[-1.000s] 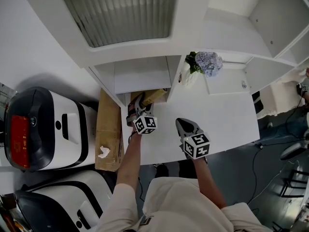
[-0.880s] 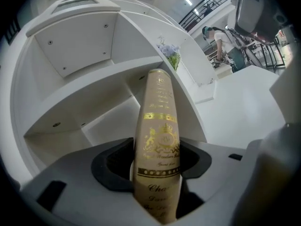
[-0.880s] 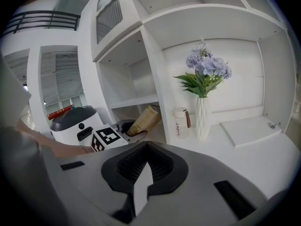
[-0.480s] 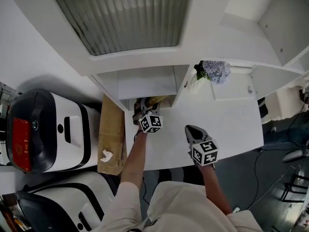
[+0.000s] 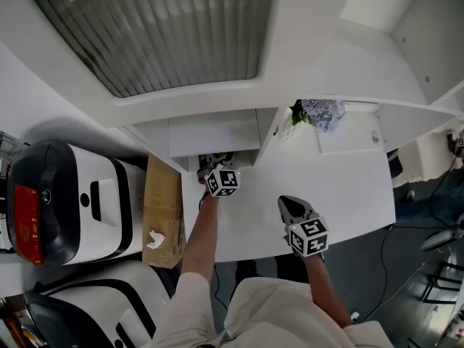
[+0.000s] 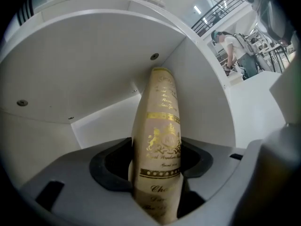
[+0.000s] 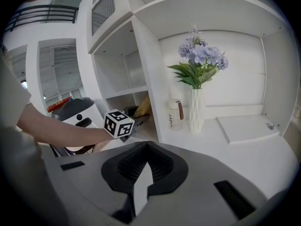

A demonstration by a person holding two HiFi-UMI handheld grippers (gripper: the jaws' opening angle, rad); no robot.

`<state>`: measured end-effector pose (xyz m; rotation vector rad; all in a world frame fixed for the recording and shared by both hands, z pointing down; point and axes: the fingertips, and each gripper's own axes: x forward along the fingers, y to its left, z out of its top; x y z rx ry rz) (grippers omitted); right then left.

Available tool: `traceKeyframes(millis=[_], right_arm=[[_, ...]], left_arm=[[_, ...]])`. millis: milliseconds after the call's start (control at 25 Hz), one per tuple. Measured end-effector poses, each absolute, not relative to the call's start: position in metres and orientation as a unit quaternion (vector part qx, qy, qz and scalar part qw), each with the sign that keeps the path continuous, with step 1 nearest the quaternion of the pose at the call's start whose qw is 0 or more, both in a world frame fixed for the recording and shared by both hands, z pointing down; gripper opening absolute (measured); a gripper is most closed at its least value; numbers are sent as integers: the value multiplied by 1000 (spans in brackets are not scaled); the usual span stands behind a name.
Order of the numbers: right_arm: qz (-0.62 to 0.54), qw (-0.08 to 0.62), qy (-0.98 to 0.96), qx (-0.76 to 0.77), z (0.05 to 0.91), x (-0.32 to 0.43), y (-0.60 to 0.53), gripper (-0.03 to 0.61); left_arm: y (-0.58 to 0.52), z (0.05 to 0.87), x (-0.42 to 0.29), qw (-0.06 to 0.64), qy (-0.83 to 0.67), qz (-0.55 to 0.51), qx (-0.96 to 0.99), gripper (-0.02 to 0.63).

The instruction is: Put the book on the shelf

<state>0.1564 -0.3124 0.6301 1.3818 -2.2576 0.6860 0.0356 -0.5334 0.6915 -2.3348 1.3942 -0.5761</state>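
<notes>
- Seating the cream hardback book with gold lettering (image 6: pixel 160 140) is the step in hand. It stands spine-out and tilted in the white shelf's lower-left compartment (image 6: pixel 94 79), at the tabletop's far left corner.
- The left gripper (image 5: pixel 216 162) reaches into that compartment. Its jaws have just been opening and stand wide, with the book between them and the pads against its covers.
- The right gripper (image 5: pixel 292 205) hovers over the near edge of the white tabletop (image 5: pixel 348 187), jaws together and empty.
- Next, I judge, the left gripper should let go fully, then draw straight back without tipping the book.
- A white vase of lilac flowers (image 7: pixel 195 109) stands in the neighbouring compartment. A brown cardboard box (image 5: pixel 163 209) lies beside the tabletop's left edge, with white-and-black machines (image 5: pixel 65 194) beyond it.
</notes>
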Motion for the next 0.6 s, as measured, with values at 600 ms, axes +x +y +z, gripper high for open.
traceKeyframes(millis=[600], right_arm=[[245,204,-816,483,631,152,-312,26]], left_arm=[[-527,711,41,93,460,-204,-859,346]])
